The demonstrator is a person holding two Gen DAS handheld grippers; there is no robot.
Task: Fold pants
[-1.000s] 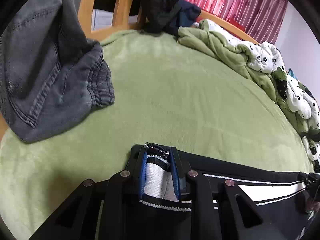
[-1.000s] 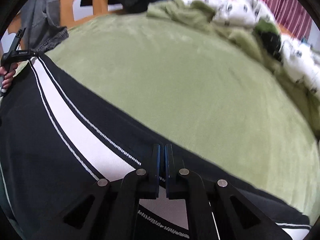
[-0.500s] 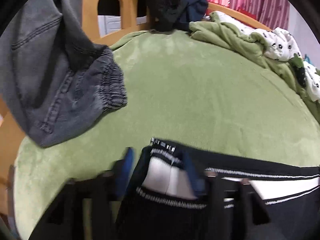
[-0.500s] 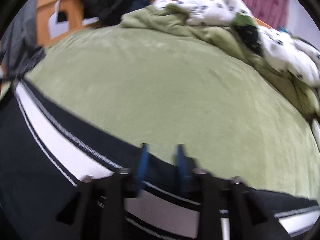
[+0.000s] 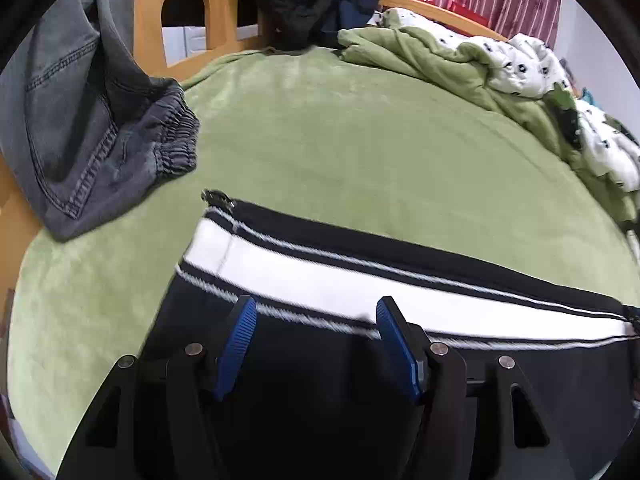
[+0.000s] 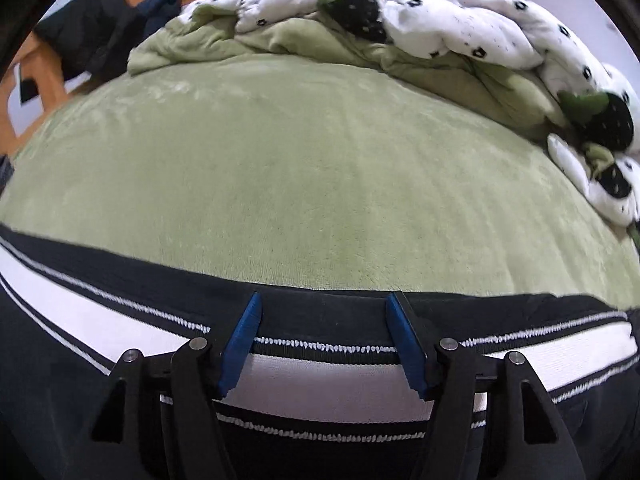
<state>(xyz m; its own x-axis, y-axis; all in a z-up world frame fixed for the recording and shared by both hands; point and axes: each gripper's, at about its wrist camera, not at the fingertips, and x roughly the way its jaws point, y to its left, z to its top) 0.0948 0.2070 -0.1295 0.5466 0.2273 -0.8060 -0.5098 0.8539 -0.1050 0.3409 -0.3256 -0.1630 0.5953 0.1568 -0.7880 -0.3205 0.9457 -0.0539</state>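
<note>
On the left side of the green bed (image 5: 328,152) my left gripper (image 5: 316,344) has just been opening and is released over the hem end of the black pants (image 5: 320,400), which lie flat so the fold can rest. To the right, my right gripper (image 6: 326,340) has also just been opening, its jaws apart above the white stripe (image 6: 328,384), gripping nothing.
</note>
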